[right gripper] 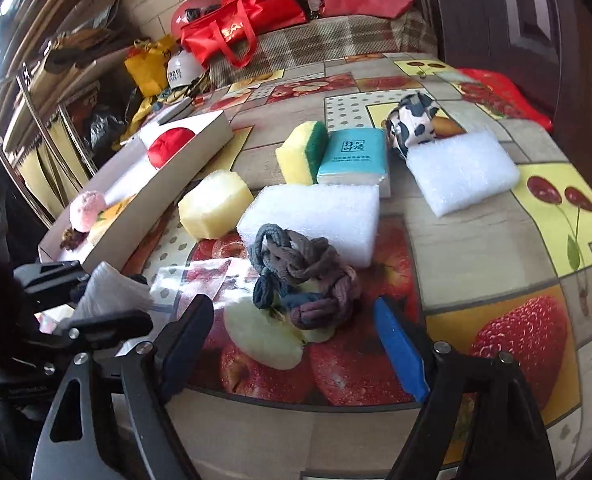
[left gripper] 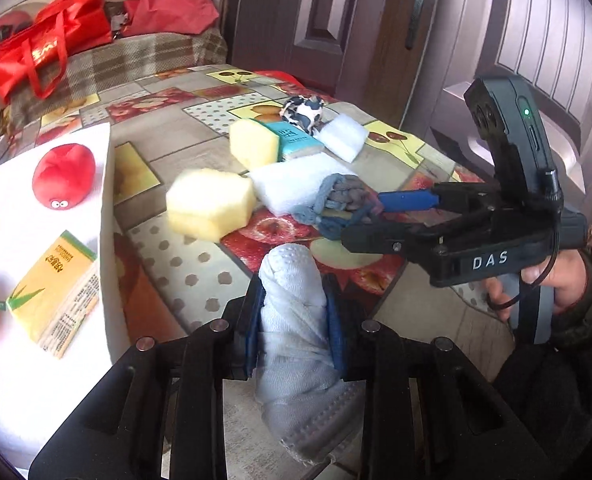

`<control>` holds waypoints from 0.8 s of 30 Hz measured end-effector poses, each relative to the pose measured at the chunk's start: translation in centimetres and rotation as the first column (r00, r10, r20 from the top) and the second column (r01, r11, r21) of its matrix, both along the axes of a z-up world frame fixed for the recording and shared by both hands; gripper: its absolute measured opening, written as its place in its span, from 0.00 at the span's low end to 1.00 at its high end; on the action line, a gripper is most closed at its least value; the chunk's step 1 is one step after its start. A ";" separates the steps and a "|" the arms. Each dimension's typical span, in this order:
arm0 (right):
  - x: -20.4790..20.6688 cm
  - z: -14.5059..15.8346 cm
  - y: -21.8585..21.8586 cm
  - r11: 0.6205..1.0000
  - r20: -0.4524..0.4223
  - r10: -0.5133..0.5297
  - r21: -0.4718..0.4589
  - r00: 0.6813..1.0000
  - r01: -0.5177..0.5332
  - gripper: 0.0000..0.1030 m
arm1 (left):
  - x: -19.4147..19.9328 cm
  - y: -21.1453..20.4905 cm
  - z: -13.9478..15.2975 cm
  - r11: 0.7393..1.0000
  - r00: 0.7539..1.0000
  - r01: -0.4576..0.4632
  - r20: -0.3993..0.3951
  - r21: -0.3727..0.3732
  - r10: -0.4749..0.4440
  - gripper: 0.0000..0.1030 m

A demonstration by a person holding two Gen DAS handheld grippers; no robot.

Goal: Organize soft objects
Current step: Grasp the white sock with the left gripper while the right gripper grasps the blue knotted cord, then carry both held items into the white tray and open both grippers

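1. Clamping down near the table's front edge, the left gripper (left gripper: 294, 312) has its blue-padded jaws pressed tight on a rolled white cloth bundle (left gripper: 292, 292), which stands up between them.
2. The right gripper (right gripper: 292, 344) sits with its jaws spread wide, gripping nothing; a knotted grey-and-blue braided rope (right gripper: 301, 276) lies on the fruit-patterned tablecloth (right gripper: 495, 248) just ahead of its fingertips, in line with the gap between them.
3. From the left wrist view, one blue pad (left gripper: 407, 201) reaches right up beside that rope.
4. Touching the rope's far side is a white foam block (right gripper: 315, 212); beside it lies a pale yellow hexagonal sponge (right gripper: 214, 204).
5. Farther back are a yellow-and-green scouring sponge (right gripper: 301, 152), a teal tissue pack (right gripper: 353, 156), a black-and-white cow-print soft ball (right gripper: 411, 122) and a second white foam pad (right gripper: 461, 170).
6. To the left, a shallow white cardboard box (right gripper: 184, 172) holds a red plush toy (left gripper: 64, 176), a yellow-and-green tissue pack (left gripper: 58, 292) and a pink fluffy ball (right gripper: 88, 208).
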State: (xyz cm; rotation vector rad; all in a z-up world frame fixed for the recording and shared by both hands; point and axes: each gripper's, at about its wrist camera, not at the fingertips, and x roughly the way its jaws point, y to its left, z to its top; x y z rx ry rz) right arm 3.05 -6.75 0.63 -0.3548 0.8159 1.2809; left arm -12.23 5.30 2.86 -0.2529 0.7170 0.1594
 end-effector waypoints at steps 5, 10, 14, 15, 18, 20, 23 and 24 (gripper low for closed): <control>0.3 -0.2 2.4 0.998 0.035 -0.009 -0.069 0.999 0.011 0.80 | -0.3 -0.8 0.6 0.999 1.000 -0.005 0.024 0.046 0.003 0.26; -0.1 -0.2 2.3 0.998 0.025 0.045 -0.054 0.999 -0.043 0.23 | -1.5 0.0 1.1 0.999 0.996 -0.045 0.079 0.029 0.042 0.26; -1.0 0.3 0.8 0.996 -0.015 0.085 0.023 0.996 -0.085 0.18 | -2.8 0.3 1.7 0.994 0.987 -0.096 0.134 0.059 0.087 0.26; -1.4 0.8 0.2 0.992 -0.012 0.103 0.072 0.995 -0.101 0.18 | -3.0 0.4 1.8 0.990 0.984 -0.112 0.146 0.083 0.099 0.26; -2.8 3.4 -1.4 0.957 0.063 0.127 0.253 0.990 -0.139 0.18 | -3.8 0.7 2.3 0.974 0.971 -0.182 0.179 0.132 0.157 0.26; -3.5 4.7 -1.7 0.933 0.135 0.096 0.334 0.986 -0.136 0.18 | -4.7 1.3 2.5 0.961 0.956 -0.237 0.208 0.144 0.205 0.26; -3.8 4.9 -0.4 0.919 0.140 0.082 0.372 0.987 -0.129 0.18 | -5.9 2.1 2.8 0.927 0.930 -0.322 0.247 0.192 0.271 0.27; -3.9 4.6 0.2 0.920 0.132 0.082 0.370 0.988 -0.126 0.18 | -6.3 2.5 2.9 0.917 0.921 -0.345 0.258 0.201 0.291 0.27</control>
